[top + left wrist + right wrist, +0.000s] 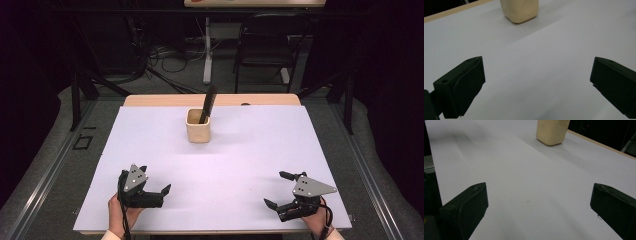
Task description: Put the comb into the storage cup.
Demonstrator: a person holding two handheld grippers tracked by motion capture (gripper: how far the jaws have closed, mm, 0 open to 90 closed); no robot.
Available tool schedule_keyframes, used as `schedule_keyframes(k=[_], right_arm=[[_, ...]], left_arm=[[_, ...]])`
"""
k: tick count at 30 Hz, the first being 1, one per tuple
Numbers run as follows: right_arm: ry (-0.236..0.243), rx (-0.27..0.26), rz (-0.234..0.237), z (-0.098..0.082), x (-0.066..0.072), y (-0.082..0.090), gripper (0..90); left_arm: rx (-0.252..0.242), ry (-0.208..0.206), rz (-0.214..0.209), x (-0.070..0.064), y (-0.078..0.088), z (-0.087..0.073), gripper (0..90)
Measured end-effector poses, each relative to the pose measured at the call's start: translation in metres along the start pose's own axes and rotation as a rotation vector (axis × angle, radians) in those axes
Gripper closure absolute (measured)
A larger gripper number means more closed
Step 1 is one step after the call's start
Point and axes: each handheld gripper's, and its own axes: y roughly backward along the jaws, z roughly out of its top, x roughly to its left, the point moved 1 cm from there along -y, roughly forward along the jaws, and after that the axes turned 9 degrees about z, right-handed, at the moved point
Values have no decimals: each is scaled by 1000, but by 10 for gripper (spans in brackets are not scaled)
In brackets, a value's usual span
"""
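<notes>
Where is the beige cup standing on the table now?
In the high view, the beige cup stands on the white sheet near the table's far edge, around the middle, with a black tool leaning inside it.

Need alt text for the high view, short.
A cream cup with a black comb-like tool standing in it sits toward the far middle of a white-covered table. Near the front edge, a person's hands hold the left claw and right claw, both open and holding nothing.
</notes>
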Motion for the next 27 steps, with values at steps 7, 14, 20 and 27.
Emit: schedule_keyframes(k=[7,14,20,27], right_arm=[[-3,-2,-1,0,0,0,9],[-1,0,-3,0,0,0,9],[-1,3,-4,0,0,0,9],[3,2,-6,-1,-1,0,8]], left_arm=[[4,3,7,-3,6,-10,0],[3,4,29,-2,15,-20,0],[-13,4,43,1,22,-28,0],[-9,19,45,5,22,-31,0]])
